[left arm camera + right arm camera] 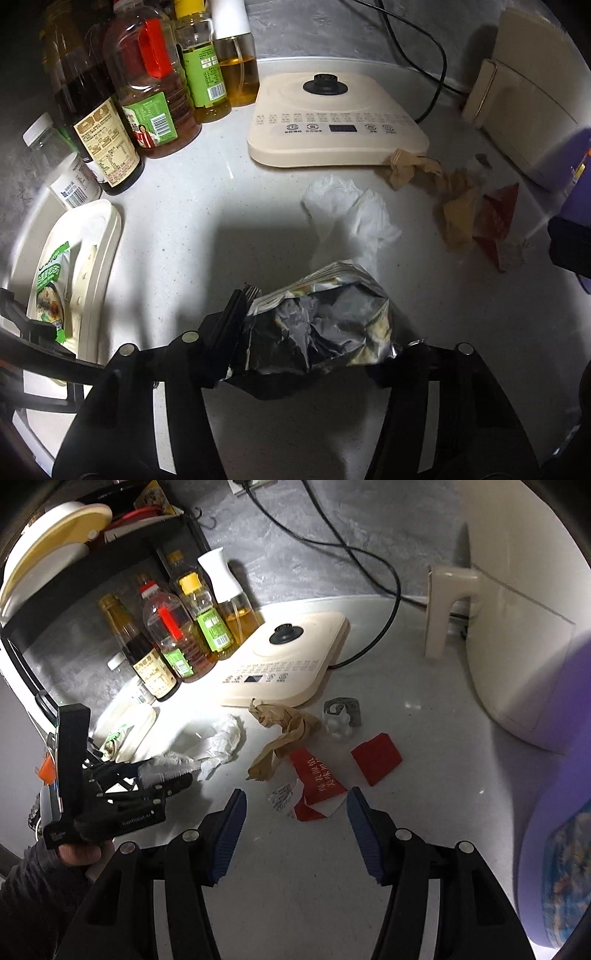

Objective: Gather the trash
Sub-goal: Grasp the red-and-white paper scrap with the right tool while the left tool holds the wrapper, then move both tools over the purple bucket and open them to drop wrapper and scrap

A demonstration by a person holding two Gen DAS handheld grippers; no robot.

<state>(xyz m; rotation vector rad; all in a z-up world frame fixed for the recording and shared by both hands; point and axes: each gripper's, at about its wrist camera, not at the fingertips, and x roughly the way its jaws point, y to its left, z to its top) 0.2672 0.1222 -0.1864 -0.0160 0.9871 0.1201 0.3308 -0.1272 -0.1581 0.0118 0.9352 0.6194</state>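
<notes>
The left tongs [325,325] are closed onto a crumpled silver foil snack bag [317,314], its sides pinched between the two black fingers just above the pale speckled bench [192,229]. The right tongs [295,808] stand about half open with nothing between their blue pads, poised over a torn red paper wrapper with white lettering [314,779].

Taking the cream induction hob with a black centre knob [332,122] as the landmark: a crumpled white tissue [351,214] lies just in front of it, between the hob and the foil bag. A twisted brown paper scrap [284,731] touches its front right corner, and beyond that lies a folded red paper square [376,757] and what looks like a crushed clear plastic cup [340,720], though it is too blurred to be sure. To the hob's left stands a cluster of oil and sauce bottles [147,103], crowding that side, with a cream tray holding a green packet [55,273] in front of them. A black power cord [369,572] trails behind the hob, and a large cream appliance [517,646] blocks the right
</notes>
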